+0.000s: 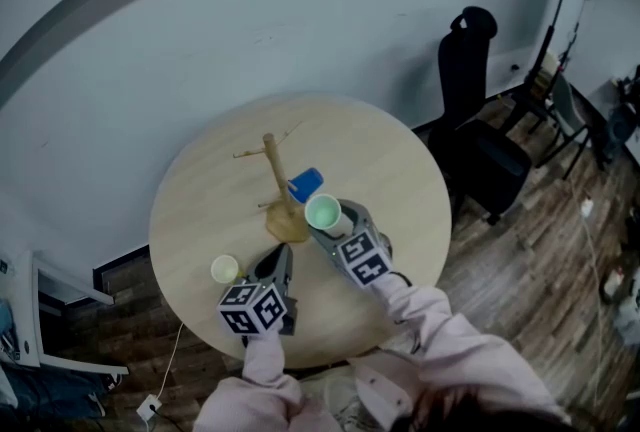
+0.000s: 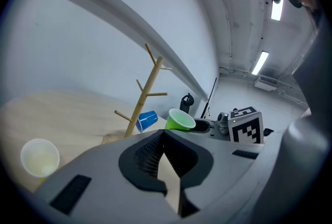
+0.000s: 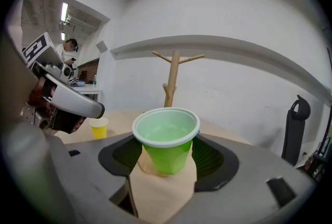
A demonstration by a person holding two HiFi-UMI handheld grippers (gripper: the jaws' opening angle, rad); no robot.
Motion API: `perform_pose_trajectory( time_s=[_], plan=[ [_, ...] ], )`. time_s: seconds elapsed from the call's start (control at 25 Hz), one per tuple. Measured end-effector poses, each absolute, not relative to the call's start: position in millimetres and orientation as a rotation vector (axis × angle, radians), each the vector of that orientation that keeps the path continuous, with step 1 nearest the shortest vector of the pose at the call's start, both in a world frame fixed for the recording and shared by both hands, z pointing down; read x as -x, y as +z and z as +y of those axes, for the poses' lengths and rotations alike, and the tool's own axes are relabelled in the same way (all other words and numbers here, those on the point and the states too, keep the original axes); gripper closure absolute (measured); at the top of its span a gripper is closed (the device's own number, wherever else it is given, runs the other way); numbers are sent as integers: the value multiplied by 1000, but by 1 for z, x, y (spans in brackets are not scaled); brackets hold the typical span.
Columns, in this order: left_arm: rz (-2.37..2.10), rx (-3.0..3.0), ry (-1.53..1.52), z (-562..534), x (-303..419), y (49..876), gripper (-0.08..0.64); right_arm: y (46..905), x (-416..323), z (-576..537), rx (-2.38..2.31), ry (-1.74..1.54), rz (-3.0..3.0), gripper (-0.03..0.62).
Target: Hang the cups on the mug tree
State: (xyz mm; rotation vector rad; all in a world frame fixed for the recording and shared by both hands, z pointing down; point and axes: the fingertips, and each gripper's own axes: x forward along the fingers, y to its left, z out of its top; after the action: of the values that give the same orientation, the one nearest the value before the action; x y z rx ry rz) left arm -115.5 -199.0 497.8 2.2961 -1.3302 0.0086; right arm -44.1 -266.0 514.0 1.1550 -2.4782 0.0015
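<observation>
Three cups are showing, and none is clearly hanging yet. The right gripper [image 3: 166,158] is carrying the green cup [image 3: 166,142] upright, its fingers [image 3: 213,159] clamping the cup's sides, with the mug tree [image 3: 171,79] standing just beyond them. The blue cup [image 1: 305,184] is lying tipped beside the trunk, possibly catching a low peg; I cannot tell. The yellow cup [image 1: 225,269] is sitting left of the left gripper [image 2: 164,134], whose fingers [image 2: 145,158] are meeting at the tips, empty. Bare table [image 1: 400,160] is lying open ahead of both grippers, and its edge is running close behind them.
</observation>
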Motion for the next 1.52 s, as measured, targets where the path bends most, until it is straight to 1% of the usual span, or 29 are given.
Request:
perform_pose_trajectory(
  time_s=[0.56,1.52],
  plan=[
    [-1363,-2322,-52,-217,93,466,565,479,28,-301,-1085,-147,-2444,291],
    [-1440,-2346,-131,-238,85,433,565,435,31,-351,-1017,-275,-2422,293]
  ],
)
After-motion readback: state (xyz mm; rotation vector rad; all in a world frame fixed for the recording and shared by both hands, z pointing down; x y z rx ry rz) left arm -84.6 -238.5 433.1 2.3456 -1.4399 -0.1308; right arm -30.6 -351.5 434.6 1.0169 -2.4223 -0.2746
